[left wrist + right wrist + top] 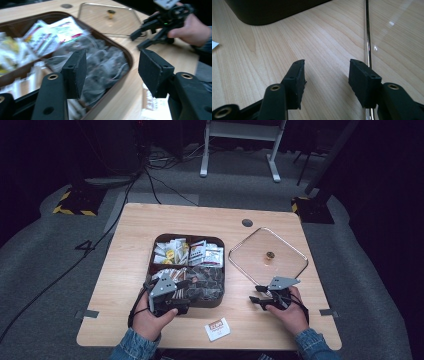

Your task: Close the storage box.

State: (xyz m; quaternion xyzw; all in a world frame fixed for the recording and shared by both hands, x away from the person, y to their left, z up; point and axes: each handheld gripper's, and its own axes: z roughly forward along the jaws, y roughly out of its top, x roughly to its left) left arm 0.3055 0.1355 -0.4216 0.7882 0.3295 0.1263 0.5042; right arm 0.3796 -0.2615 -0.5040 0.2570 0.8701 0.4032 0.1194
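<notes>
The dark brown rounded-square tray with compartments (220,295) sits in the middle of the pale wooden surface (130,250), slightly toward its near edge. Its far compartments hold white and yellow sachets (170,251) and red-and-white packets (205,253); the near right compartment is heaped with grey clear-wrapped tea bags (107,62).

The left tongs (170,292) hover over the tray's near left corner, carried by the person's left hand (150,320). In the left gripper view their black pads (76,70) stand clearly apart with nothing between them, above the grey tea bags and the tray's near rim.

On the right half of the surface lies a square clear glass lid with a metal rim and a small brass knob (250,265), turned like a diamond, well apart from the tray. The right tongs (262,295) rest low just beside the lid's near corner, held by the right hand (290,312); their jaws stand partly open and grip nothing, the metal rim running beside one pad.

A small white card with red print (218,329) lies near the surface's near edge, between the two hands.
</notes>
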